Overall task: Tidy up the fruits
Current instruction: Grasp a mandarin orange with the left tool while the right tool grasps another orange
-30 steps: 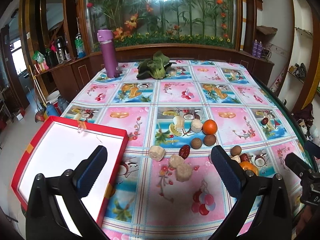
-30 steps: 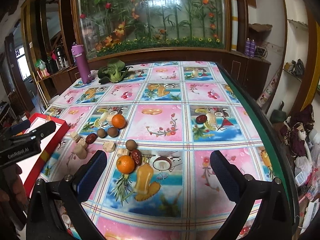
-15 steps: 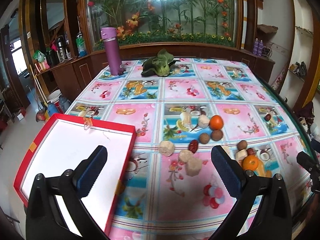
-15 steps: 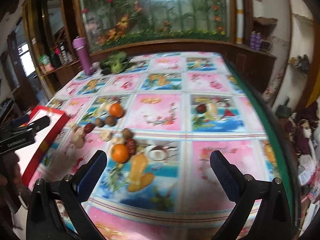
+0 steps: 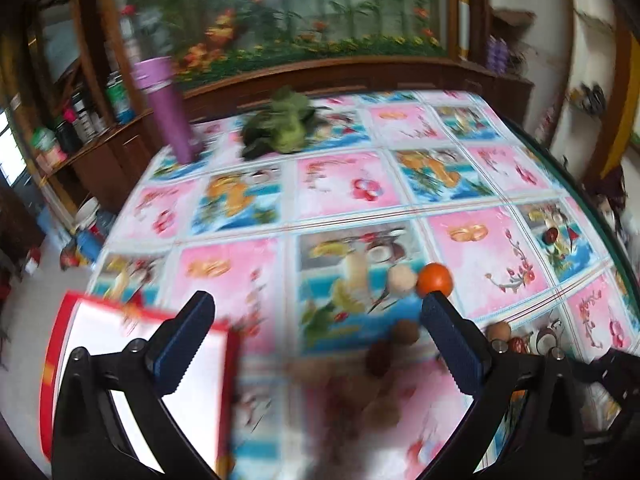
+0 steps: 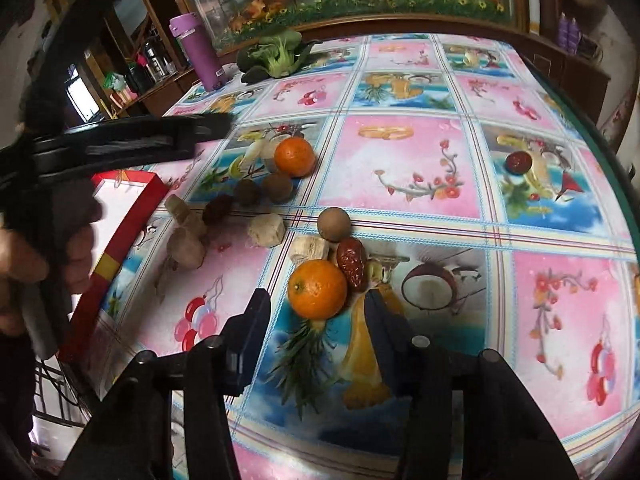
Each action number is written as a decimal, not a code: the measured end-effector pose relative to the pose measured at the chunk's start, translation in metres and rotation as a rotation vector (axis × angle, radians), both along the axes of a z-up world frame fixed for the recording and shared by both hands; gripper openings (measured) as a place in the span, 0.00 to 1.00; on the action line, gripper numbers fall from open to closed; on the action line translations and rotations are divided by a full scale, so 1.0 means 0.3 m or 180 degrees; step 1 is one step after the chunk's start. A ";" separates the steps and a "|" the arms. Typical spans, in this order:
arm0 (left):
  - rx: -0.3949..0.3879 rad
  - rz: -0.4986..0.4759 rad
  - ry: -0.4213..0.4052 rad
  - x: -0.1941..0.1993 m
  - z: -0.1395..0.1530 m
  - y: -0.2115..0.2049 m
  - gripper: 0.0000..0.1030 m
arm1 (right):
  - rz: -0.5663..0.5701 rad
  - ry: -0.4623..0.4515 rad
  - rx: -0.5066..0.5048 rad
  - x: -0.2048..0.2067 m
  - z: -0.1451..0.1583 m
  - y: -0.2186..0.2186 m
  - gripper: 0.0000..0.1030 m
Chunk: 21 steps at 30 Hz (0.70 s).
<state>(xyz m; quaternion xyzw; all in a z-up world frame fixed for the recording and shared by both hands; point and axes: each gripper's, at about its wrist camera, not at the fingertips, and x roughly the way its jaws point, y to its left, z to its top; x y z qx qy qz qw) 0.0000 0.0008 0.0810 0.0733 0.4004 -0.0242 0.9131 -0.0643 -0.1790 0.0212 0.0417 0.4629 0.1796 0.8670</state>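
While the right gripper (image 6: 318, 304) narrows its jaws either side of the near orange (image 6: 317, 289), its pads are not yet pressing the fruit, which sits on the tablecloth (image 6: 408, 160). Beside it lie a red date (image 6: 351, 262), a brown round fruit (image 6: 334, 224) and pale chunks; a 2nd orange (image 6: 295, 156) sits farther off. Spread wide, the left gripper (image 5: 316, 320) holds nothing. With the red-rimmed tray (image 6: 136, 204) showing no fruit, sorting looks barely begun.

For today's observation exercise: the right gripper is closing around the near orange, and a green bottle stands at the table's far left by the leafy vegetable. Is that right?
One detail is wrong: the bottle is purple, not green, as the right wrist view shows. The rest holds: the right gripper is closing around the near orange, and the bottle stands far left by the leafy vegetable.
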 end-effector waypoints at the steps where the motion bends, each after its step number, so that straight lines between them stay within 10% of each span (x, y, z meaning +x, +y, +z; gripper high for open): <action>1: 0.0065 -0.0092 0.0070 0.036 -0.022 -0.036 1.00 | -0.0003 -0.0007 0.0000 0.002 -0.003 0.000 0.47; 9: 0.0148 -0.0664 0.0392 0.149 -0.133 -0.185 1.00 | 0.0070 -0.0016 0.0117 0.007 -0.017 0.006 0.37; 21: 0.0054 -0.1303 0.0536 0.175 -0.183 -0.277 0.67 | 0.0059 -0.0067 0.0136 0.016 -0.018 0.005 0.30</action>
